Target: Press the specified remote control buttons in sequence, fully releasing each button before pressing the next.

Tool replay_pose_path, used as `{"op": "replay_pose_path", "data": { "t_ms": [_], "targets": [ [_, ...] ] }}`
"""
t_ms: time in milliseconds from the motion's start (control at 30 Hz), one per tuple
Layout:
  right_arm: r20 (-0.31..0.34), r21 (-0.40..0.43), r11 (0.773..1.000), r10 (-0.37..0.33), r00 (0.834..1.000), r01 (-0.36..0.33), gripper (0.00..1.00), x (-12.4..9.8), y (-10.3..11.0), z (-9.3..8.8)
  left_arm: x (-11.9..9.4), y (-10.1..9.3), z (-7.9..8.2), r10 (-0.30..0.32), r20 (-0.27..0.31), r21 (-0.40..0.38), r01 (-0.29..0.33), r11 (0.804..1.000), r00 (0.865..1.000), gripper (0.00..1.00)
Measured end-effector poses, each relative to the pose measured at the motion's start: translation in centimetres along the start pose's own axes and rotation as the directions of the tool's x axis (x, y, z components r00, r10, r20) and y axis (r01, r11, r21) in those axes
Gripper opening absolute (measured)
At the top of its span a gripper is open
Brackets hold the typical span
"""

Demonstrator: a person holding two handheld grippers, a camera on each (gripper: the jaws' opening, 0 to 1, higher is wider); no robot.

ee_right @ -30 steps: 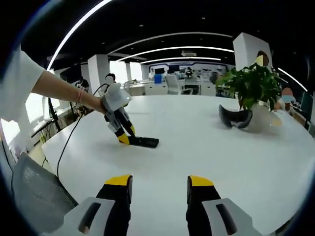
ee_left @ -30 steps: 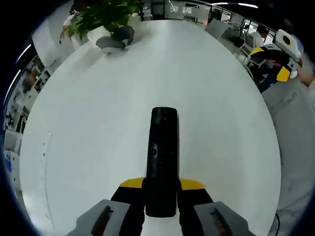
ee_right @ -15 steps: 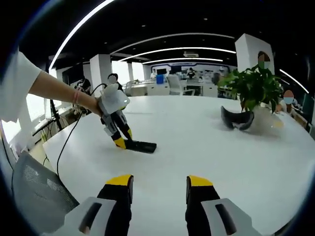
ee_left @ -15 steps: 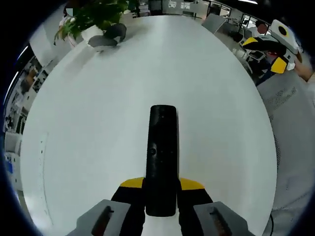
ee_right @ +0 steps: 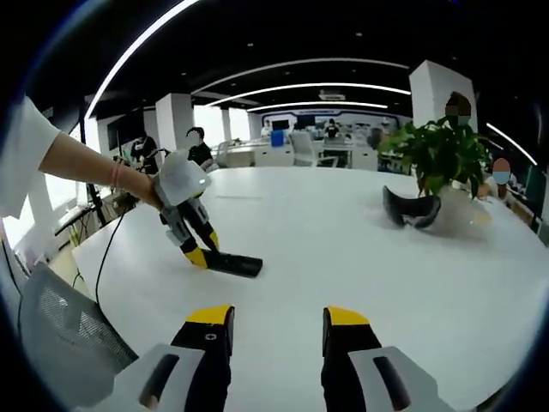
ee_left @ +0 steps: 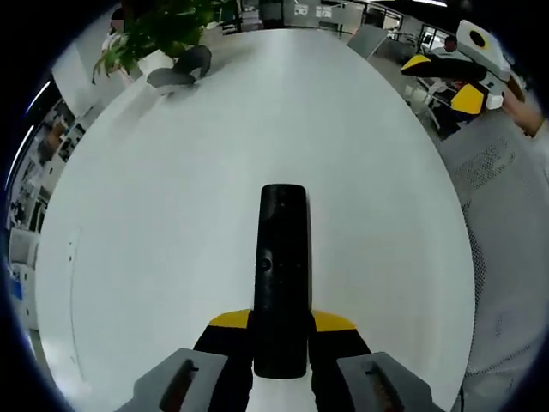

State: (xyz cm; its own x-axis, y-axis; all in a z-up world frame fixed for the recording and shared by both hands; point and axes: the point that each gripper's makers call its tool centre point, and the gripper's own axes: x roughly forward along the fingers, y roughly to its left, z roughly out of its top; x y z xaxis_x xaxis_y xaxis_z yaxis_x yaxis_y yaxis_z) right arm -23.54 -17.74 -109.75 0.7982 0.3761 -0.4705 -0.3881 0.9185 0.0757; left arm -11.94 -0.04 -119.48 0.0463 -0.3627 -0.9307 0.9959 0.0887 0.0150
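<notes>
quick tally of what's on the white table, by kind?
Black slim remote control: 1
Potted green plant in white pot: 1
Dark curved headset-like object beside the plant: 1
Total: 3

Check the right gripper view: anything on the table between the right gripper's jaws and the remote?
Nothing. In the right gripper view, only bare white table lies between the open right gripper and the remote, which the left gripper holds at one end.

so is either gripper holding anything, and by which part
The left gripper grips the black remote by its near end; the right gripper is open and empty.
</notes>
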Motion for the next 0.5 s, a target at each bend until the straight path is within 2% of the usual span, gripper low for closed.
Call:
{"op": "replay_pose_path", "data": {
  "t_ms": [233,500],
  "targets": [
    [-0.001,-0.008,1.0,0.001,1.0,-0.001,0.37,0.0,0.1,0.0,0.0,-1.4,-0.1,0.004,-0.041,0.014,-0.003,1.0,0.999,0.23],
    [-0.005,-0.011,1.0,0.008,1.0,-0.008,0.37,0.0,0.3,-0.1,-0.1,-2.8,-0.4,-0.002,-0.055,0.021,0.003,1.0,0.999,0.23]
  ]
}}
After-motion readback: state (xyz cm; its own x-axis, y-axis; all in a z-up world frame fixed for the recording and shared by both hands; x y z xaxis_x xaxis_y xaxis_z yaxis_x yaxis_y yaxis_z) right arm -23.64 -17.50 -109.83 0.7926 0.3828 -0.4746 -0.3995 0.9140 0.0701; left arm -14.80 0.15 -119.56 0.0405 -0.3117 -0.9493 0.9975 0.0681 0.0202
